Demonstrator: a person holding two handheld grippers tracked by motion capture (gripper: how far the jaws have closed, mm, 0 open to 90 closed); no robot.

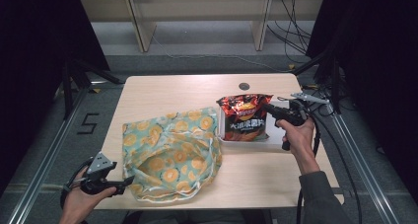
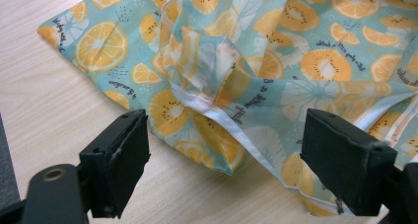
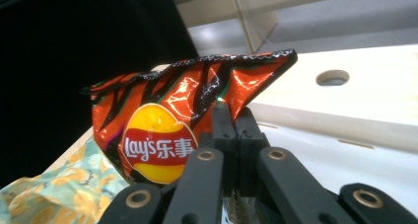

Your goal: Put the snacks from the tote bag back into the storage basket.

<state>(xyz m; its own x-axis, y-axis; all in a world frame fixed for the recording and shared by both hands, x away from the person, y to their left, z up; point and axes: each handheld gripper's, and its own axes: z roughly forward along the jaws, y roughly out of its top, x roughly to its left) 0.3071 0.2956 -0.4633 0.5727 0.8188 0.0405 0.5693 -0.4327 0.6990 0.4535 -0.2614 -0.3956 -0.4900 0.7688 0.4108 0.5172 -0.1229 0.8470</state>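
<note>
On the wooden table | right gripper (image 3: 230, 116) pinching glossy crinkled chip bag (image 3: 182, 115) | left gripper (image 2: 224, 169) spread over soft printed fabric bag (image 2: 276, 71)

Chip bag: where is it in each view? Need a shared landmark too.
High view: chip bag right of centre, in the white tray, right gripper clamped on its edge.
Left gripper view: not in it.
Right gripper view: centre-left, pinched at its right side.
Shared landmark: fruit-print bag.
</note>
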